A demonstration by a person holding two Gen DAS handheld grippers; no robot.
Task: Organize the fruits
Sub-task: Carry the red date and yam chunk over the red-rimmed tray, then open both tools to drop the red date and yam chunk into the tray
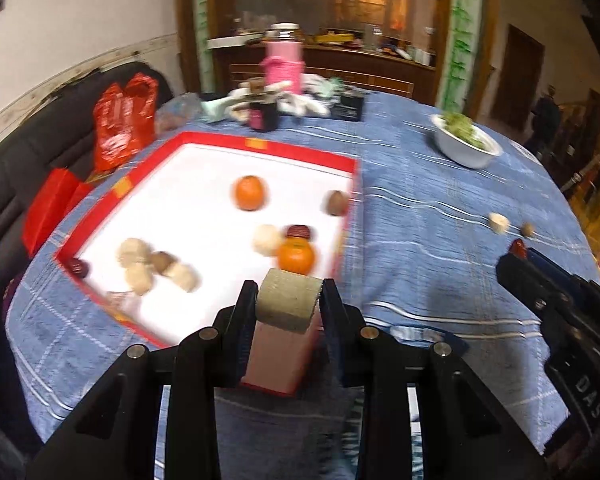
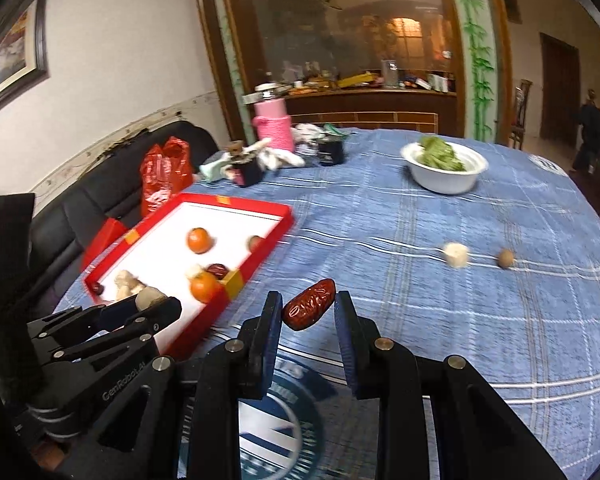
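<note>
**Left wrist view: both claws loaded beside the red tray**

Left wrist view shows the left gripper [image 1: 289, 300] clamped on a pale, greyish-tan cylinder piece [image 1: 288, 300], held above the near edge of the red-rimmed tray [image 1: 260, 145]. In the right wrist view the right gripper [image 2: 308, 312] grips one dark red date [image 2: 309, 309] between its blue pads, above the blue checked tablecloth [image 2: 420, 300] just right of the tray.

Inside the tray lie two oranges: one near the middle [image 1: 249, 192], one at the near rim [image 1: 296, 256]. Four pale rounded pieces sit there, three clustered at the left [image 1: 134, 250] and one beside the near orange [image 1: 267, 239]. Two dates are there as well, one by the near orange [image 1: 298, 231] and one in the left corner [image 1: 77, 267]. Two brownish round fruits complete it, one at the right wall [image 1: 337, 202] and one among the pale cluster [image 1: 162, 261]; blur hides finer detail.

Loose on the cloth, well right of the tray, are one pale piece [image 2: 456, 255] and one small brown fruit [image 2: 506, 258].

Farther back stand one white bowl [image 2: 444, 179] of greens, one pink bottle [image 2: 274, 122] and one red plastic bag [image 2: 166, 170].

Readable writing: "GenRobot.AI" on the left gripper's body in the right wrist view; "DAS" on the right gripper's body in the left wrist view.
</note>
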